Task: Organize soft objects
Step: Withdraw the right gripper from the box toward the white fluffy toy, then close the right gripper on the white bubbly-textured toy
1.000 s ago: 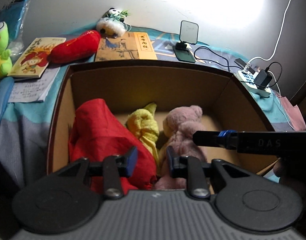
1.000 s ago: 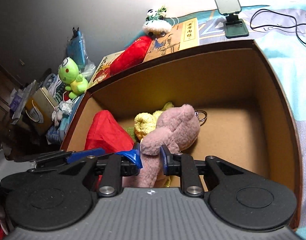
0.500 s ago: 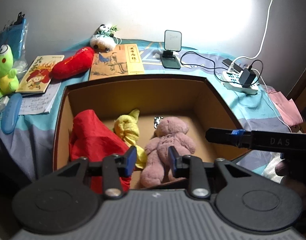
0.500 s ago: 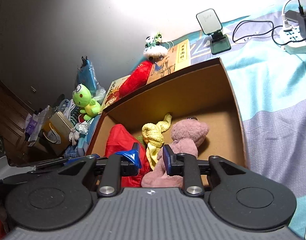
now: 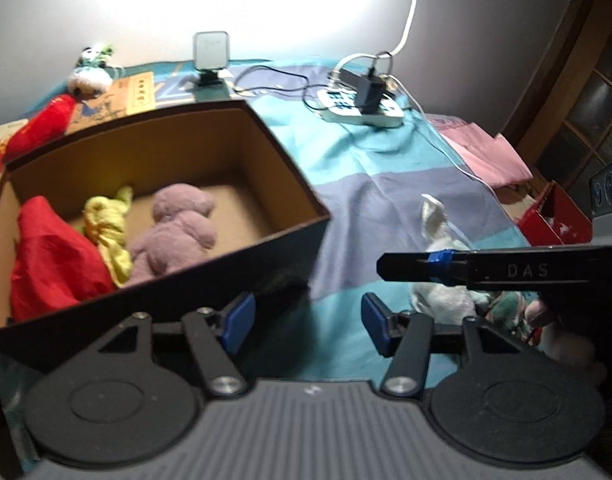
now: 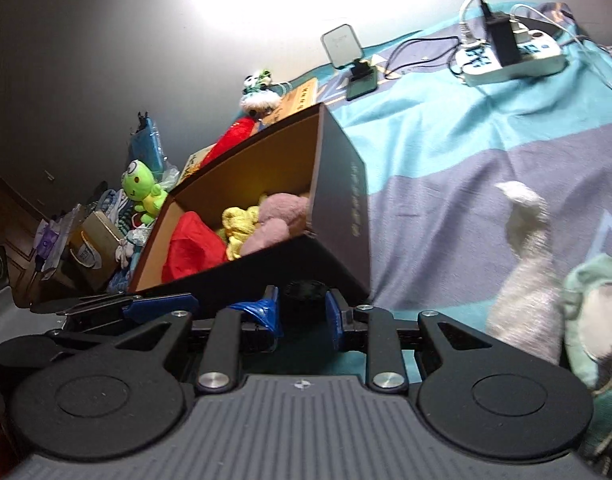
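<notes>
A dark cardboard box (image 5: 290, 168) (image 6: 345, 184) on the bed holds a red cloth (image 5: 50, 256) (image 6: 190, 244), a yellow soft toy (image 5: 108, 224) (image 6: 238, 228) and a pink plush bear (image 5: 174, 228) (image 6: 278, 220). A white plush (image 5: 441, 240) (image 6: 525, 256) and a green-and-white plush (image 6: 597, 312) lie on the blanket right of the box. My left gripper (image 5: 306, 322) is open and empty, in front of the box's near right corner. My right gripper (image 6: 304, 318) is open and empty at the box's near wall, left of the white plush. Its body (image 5: 501, 270) crosses the left wrist view.
Behind the box lie a red plush (image 5: 42, 124), a panda toy (image 5: 88, 76), books (image 5: 122, 98), a phone stand (image 5: 210, 56) and a power strip with cables (image 5: 361, 108). A green frog plush (image 6: 140, 192) and clutter sit left of the bed. A red box (image 5: 553, 216) stands at right.
Both grippers pulled back out of the box and swung right toward the plushes on the blanket. The left jaws opened wider. The pink bear stays in the box.
</notes>
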